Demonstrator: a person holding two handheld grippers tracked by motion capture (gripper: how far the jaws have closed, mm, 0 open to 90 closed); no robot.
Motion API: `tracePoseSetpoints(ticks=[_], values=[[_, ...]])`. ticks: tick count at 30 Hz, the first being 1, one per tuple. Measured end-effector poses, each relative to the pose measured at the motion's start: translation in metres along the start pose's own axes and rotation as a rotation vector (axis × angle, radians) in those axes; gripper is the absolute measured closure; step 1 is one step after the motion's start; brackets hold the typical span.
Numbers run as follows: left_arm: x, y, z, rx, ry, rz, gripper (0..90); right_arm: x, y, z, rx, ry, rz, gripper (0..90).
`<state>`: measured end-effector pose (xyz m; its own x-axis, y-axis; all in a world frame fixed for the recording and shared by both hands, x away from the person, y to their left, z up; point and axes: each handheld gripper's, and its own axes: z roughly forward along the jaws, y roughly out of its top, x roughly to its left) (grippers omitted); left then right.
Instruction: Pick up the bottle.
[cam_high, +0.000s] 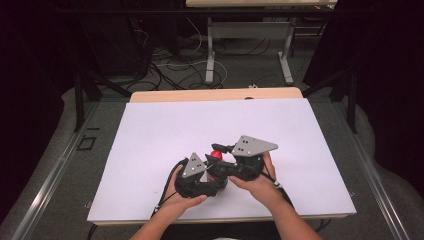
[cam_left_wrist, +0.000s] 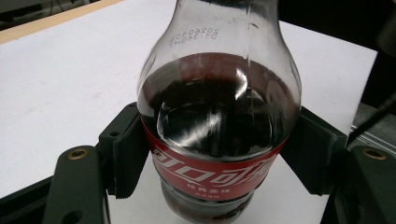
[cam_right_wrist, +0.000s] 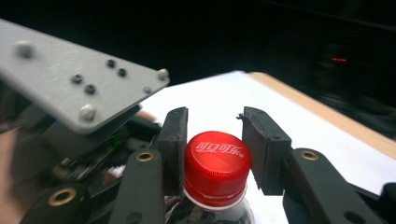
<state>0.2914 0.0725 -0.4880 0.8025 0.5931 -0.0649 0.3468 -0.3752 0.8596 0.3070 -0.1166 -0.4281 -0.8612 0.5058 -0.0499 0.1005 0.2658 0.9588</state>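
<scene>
- Left gripper (cam_left_wrist: 212, 154) clamped on the cola bottle (cam_left_wrist: 217, 126) at label height, pads tight on both sides. Bottle stands upright on the white sheet (cam_high: 165, 130), near its front edge.
- Right gripper (cam_right_wrist: 214, 140) sits over the red cap (cam_right_wrist: 215, 165): jaws straddle it, one pad touching, the other just off. Not squeezed yet.
- Cap looks fully seated, so my read is that unscrewing hasn't begun: close, twist, lift are left.
- Bottle: clear plastic, dark drink up to the shoulder, red label, empty neck above.
</scene>
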Motion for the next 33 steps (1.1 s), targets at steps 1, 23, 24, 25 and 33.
tracePoseSetpoints(ticks=[1, 23, 24, 25, 33], values=[[-0.001, 0.0, 0.0, -0.004, -0.003, 0.015, 30.2, -0.005, 0.0, -0.001, 0.0, 0.048, -0.006, 61.2], [0.0, 0.001, -0.001, 0.0, 0.023, 0.004, 30.1, 0.032, 0.0, 0.012, -0.002, -0.318, -0.006, 54.3], [-0.001, 0.001, -0.001, 0.001, 0.02, 0.007, 30.1, 0.032, 0.0, 0.011, 0.0, -0.318, -0.001, 54.8], [-0.001, 0.001, -0.001, 0.001, 0.02, 0.007, 30.1, 0.031, 0.0, 0.011, -0.007, -0.313, 0.002, 54.8], [0.0, 0.002, -0.003, -0.011, 0.025, 0.015, 30.2, 0.025, -0.001, 0.003, -0.02, -0.244, 0.022, 56.3]])
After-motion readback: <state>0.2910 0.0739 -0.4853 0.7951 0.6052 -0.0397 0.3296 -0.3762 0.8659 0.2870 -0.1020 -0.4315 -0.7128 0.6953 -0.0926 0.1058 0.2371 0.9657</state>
